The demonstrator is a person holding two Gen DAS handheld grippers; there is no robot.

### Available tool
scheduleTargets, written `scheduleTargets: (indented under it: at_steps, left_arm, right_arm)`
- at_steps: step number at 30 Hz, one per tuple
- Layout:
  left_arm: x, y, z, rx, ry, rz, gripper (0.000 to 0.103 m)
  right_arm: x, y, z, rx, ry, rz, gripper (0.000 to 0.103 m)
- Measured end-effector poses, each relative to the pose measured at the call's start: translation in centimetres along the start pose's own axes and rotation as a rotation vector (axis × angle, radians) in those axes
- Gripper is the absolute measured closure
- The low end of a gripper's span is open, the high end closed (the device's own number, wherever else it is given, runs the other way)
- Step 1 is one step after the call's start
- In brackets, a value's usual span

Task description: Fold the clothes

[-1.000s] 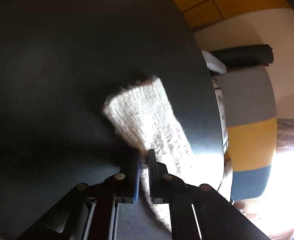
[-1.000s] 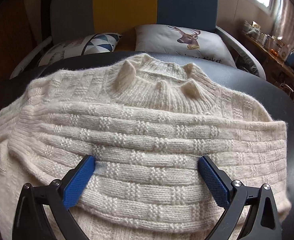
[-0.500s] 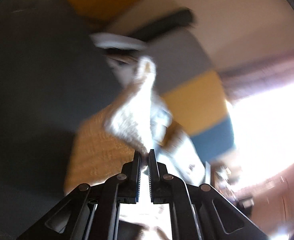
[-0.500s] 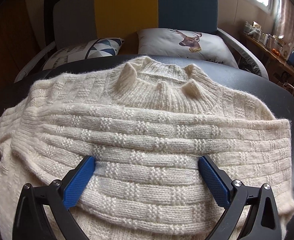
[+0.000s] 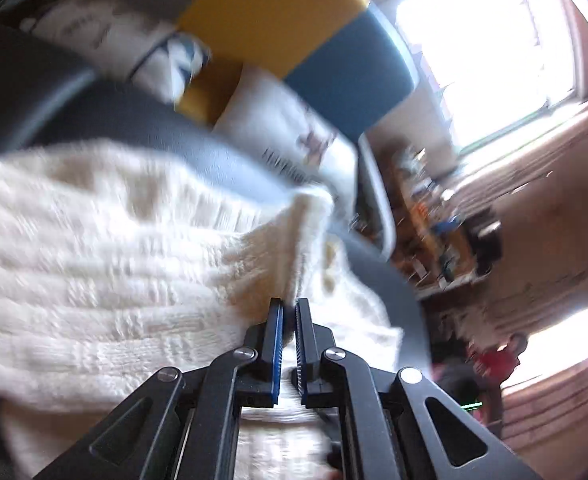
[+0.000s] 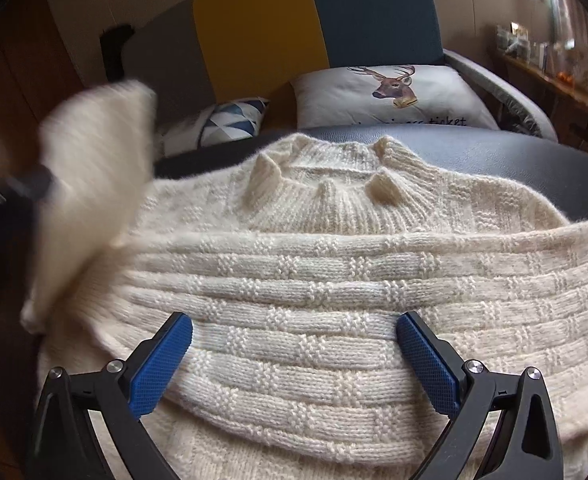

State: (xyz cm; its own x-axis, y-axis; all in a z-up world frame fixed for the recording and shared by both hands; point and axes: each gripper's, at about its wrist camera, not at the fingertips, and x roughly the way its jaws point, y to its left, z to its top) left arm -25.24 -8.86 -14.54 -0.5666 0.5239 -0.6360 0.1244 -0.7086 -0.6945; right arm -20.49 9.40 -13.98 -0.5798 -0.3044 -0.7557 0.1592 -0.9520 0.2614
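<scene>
A cream knitted sweater lies on a black leather surface, collar at the far side and its lower part folded up across the chest. My right gripper stands open, with its blue pads spread wide over the folded body. My left gripper is shut on the sweater's sleeve and holds it above the body. In the right wrist view the lifted sleeve is a blur at the left. The left wrist view is smeared by motion.
Behind the black surface stands a sofa in grey, yellow and blue panels, with a deer cushion and a triangle-pattern cushion. A cluttered shelf runs along the right under bright windows.
My left gripper has swung the sleeve up off the black surface and across over the sweater's body, rolling as it went. The right gripper has barely shifted and stays open.
</scene>
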Motion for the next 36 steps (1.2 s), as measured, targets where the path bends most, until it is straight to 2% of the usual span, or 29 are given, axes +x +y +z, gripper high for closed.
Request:
scheduleTargets:
  at_steps: [3, 5, 8, 10, 11, 12, 13, 14, 15, 17, 21, 25, 28, 30, 31, 32, 36]
  left_arm:
    - [0.6, 0.1, -2.9, 0.015, 0.031, 0.014, 0.099]
    - [-0.5, 0.6, -3.4, -0.004, 0.017, -0.021, 0.095]
    - [-3.1, 1.2, -3.7, -0.034, -0.026, -0.079, 0.094]
    - [-5.0, 2.1, -3.8, -0.062, -0.052, -0.109, 0.094]
    - [-6.0, 2.9, -3.9, -0.08, -0.059, -0.12, 0.094]
    - [-7.0, 3.8, -4.0, -0.105, -0.064, -0.127, 0.094]
    - [-7.8, 4.7, -4.3, -0.128, -0.07, -0.134, 0.094]
    - [-8.6, 5.7, -4.5, -0.149, -0.077, -0.142, 0.094]
    - [-9.3, 6.5, -4.8, -0.164, -0.086, -0.147, 0.094]
    - [-10.3, 8.0, -5.4, -0.194, -0.096, -0.15, 0.094]
    - [-10.7, 10.2, -5.9, -0.243, -0.109, -0.157, 0.094]
    - [-10.5, 10.6, -6.7, -0.251, -0.1, -0.174, 0.094]
    - [-10.1, 10.3, -7.5, -0.233, -0.081, -0.184, 0.094]
    - [-9.8, 10.0, -8.2, -0.214, -0.067, -0.185, 0.094]
    - [-9.7, 9.8, -8.5, -0.204, -0.06, -0.185, 0.094]
    - [-9.6, 9.7, -8.7, -0.197, -0.058, -0.18, 0.094]
    - [-8.9, 9.0, -8.6, -0.192, -0.069, -0.157, 0.094]
  right_arm:
    - [-1.1, -1.8, 0.0, 0.105, -0.023, 0.13, 0.0]
    - [-1.8, -2.7, 0.2, 0.177, -0.028, 0.216, 0.0]
    - [-2.7, -3.2, 0.7, 0.279, -0.047, 0.307, 0.0]
    - [-2.4, -3.0, 1.0, 0.351, -0.039, 0.416, 0.0]
    - [-2.2, -2.6, 1.2, 0.375, -0.04, 0.468, 0.002]
    - [-1.8, -2.3, 1.3, 0.406, -0.037, 0.508, 0.009]
    - [-1.0, -2.1, 1.3, 0.445, -0.015, 0.521, 0.014]
    - [-0.2, -1.9, 1.2, 0.482, 0.006, 0.533, 0.026]
    - [0.6, -1.8, 1.1, 0.512, 0.019, 0.537, 0.039]
    - [1.9, -1.4, 0.6, 0.557, 0.039, 0.553, 0.054]
    - [3.6, -0.5, -0.1, 0.618, 0.056, 0.548, 0.055]
    - [4.2, 0.8, 0.5, 0.624, 0.006, 0.535, 0.055]
    - [5.1, 3.1, 1.3, 0.516, 0.035, 0.422, 0.055]
    - [5.0, 5.0, 2.3, 0.408, 0.059, 0.322, 0.066]
    - [4.8, 5.5, 2.8, 0.385, 0.061, 0.291, 0.09]
    - [4.6, 5.9, 3.4, 0.375, 0.056, 0.279, 0.096]
    - [2.6, 8.0, 6.5, 0.301, 0.012, 0.276, 0.096]
